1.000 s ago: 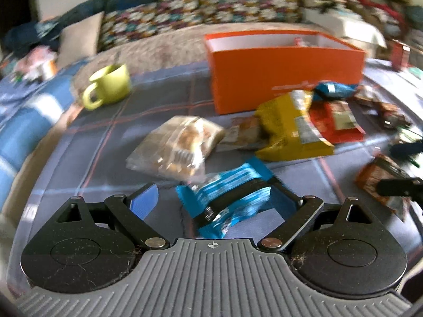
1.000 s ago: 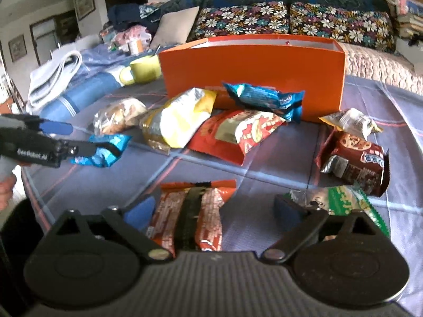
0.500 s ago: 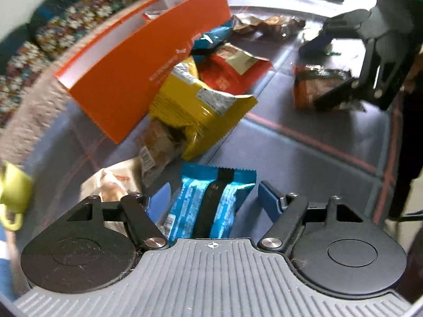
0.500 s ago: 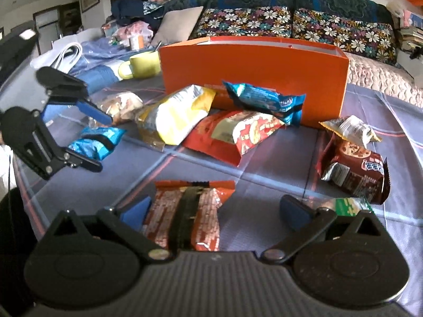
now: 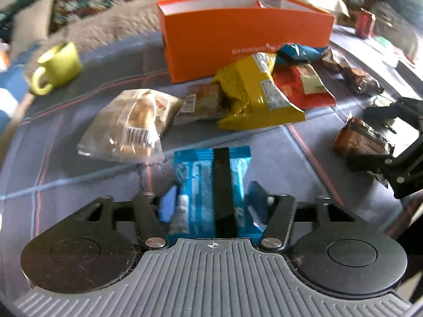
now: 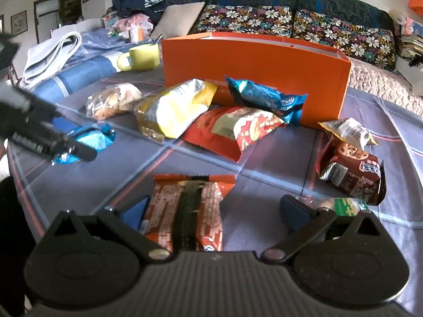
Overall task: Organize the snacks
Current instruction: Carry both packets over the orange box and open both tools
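Two grippers — left gripper clamped on flat blue foil snack packet; right gripper spread wide around orange-brown foil snack packet — both packets near checked cloth's front edge.

Yellow-green mug near the far left edge of the checked cloth; floral sofa cushions beyond; folded newspaper at left.

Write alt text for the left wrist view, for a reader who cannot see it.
The left gripper has its blue-padded fingers closed against a blue foil snack packet on a grey plaid cloth. Beyond lie a clear bag of pastries, a yellow foil bag, a red packet and an open orange cardboard box.
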`<state>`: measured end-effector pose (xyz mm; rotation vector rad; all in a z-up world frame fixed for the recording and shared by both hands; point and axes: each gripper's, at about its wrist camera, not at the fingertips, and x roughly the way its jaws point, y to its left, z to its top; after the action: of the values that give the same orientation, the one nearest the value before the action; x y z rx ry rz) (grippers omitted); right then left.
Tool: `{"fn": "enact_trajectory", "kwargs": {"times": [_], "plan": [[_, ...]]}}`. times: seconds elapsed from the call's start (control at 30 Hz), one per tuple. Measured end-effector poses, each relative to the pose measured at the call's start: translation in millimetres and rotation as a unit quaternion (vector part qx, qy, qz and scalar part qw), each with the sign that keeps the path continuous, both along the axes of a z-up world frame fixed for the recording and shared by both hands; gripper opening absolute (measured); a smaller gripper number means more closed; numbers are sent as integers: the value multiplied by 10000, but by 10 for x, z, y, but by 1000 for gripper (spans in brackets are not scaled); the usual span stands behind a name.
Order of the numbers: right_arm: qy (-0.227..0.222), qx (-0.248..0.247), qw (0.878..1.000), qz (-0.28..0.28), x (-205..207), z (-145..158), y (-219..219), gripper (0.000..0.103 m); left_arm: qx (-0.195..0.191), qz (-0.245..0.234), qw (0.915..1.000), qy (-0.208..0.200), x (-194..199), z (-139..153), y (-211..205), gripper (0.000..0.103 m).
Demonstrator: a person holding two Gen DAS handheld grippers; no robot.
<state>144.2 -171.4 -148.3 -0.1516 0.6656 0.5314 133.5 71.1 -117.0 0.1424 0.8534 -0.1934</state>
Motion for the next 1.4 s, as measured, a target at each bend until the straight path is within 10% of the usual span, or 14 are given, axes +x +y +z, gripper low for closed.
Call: {"fn": "enact_trajectory", "kwargs": {"times": [0.07, 0.27, 0.4, 0.53, 0.93, 1.4], "plan": [[66, 148, 9999, 38, 3, 23, 0, 103, 170, 115, 9996, -209, -93, -11, -69, 63], [-109, -12, 9999, 121, -80, 68, 40, 102, 243, 175, 9992, -279, -86, -61, -92, 66], [-44, -180, 9997, 157, -96, 5, 61, 94, -309, 352, 9989, -66, 18, -86, 9, 48], [-122, -122, 9996, 233, -130, 64, 48, 53, -300, 487, 9983, -144, 23, -52, 17, 16], [-324, 1176, 9925, -46, -37, 608, -214, 50, -898, 603, 9925, -565, -28, 464, 37, 15], [-1118, 401, 9910, -613, 1866, 1154, -84, 50, -1216, 430, 9850, -1145, 1778, 1163, -133, 15]]}}
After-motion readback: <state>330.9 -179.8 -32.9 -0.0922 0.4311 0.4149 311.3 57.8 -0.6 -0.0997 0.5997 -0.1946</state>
